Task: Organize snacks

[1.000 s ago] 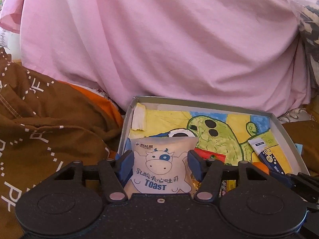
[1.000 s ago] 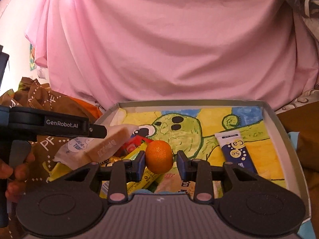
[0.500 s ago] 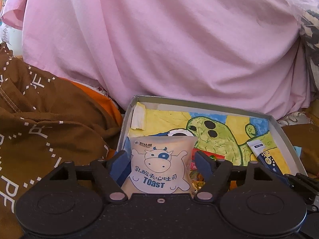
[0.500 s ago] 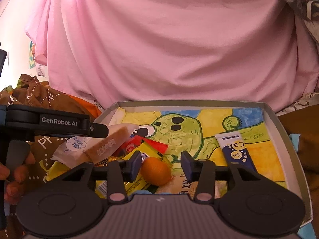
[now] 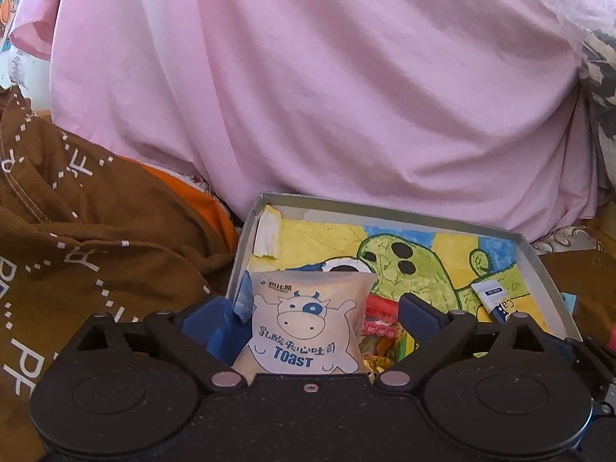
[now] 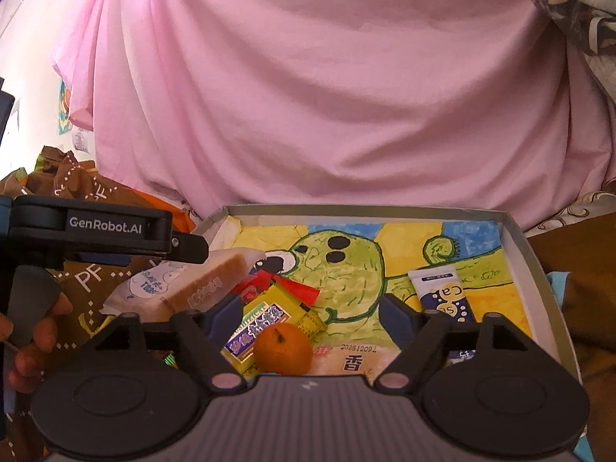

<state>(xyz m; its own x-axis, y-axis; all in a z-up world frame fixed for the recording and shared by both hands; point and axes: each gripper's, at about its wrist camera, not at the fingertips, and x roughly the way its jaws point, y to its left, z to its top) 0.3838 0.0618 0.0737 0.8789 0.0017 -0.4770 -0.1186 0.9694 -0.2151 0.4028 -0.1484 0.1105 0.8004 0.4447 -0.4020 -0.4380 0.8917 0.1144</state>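
Note:
A shallow grey box [image 5: 385, 210] [image 6: 365, 210] with a green cartoon creature painted inside lies in front of me. A white toast packet [image 5: 308, 327] printed with a cow leans at the box's near left corner. My left gripper [image 5: 312, 319] stands open around it, both fingers clear of its sides. In the right wrist view that packet [image 6: 184, 288] sits tilted under the left gripper [image 6: 192, 248]. A small orange [image 6: 283, 348] rests on snack packets inside the box, loose between the fingers of my open right gripper [image 6: 312, 317].
In the box lie a yellow packet [image 6: 269, 319], a red packet [image 6: 285, 285] and a blue-white tube [image 6: 442, 296]. Pink cloth [image 5: 327, 96] rises behind the box. Brown printed cloth [image 5: 77, 250] is heaped to the left. A hand [image 6: 34, 331] holds the left gripper.
Both grippers opened. The left let go of the toast packet, which stays at the box corner. The right released the orange, which dropped onto the packets.

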